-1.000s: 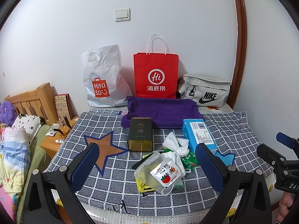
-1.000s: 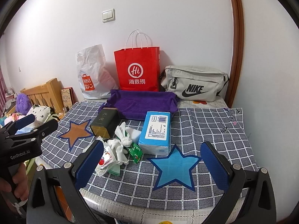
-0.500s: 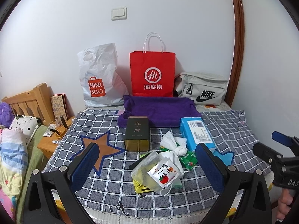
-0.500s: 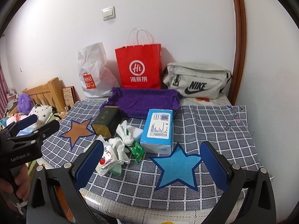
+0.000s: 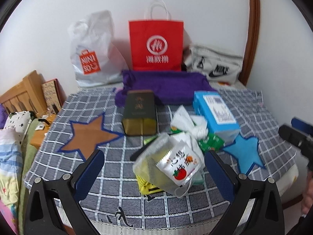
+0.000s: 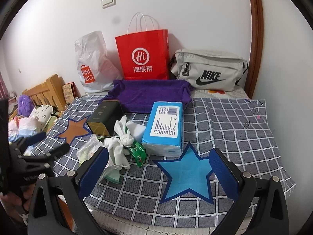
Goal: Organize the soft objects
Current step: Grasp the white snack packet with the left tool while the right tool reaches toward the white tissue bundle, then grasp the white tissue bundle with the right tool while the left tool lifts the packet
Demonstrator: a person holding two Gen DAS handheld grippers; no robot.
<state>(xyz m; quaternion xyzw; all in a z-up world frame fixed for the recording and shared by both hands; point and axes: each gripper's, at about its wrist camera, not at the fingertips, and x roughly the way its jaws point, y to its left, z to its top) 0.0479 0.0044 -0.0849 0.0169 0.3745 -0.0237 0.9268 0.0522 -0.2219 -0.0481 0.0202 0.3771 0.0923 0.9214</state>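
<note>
Both tools are showing black plastic frames with triangular cut-outs and silver screws. The left gripper (image 5: pixel 154 173) and right gripper (image 6: pixel 159 173) are wearing textured blue finger pads (image 6: pixel 93 171). Bare skin of a hand (image 6: pixel 13 199) is peeking beside faint white lettering.

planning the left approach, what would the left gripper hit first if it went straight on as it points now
Likely the clear pouch with the tomato snack packet, which sits between the open jaws of the left gripper. Depth is hard to judge in the blur.
</note>
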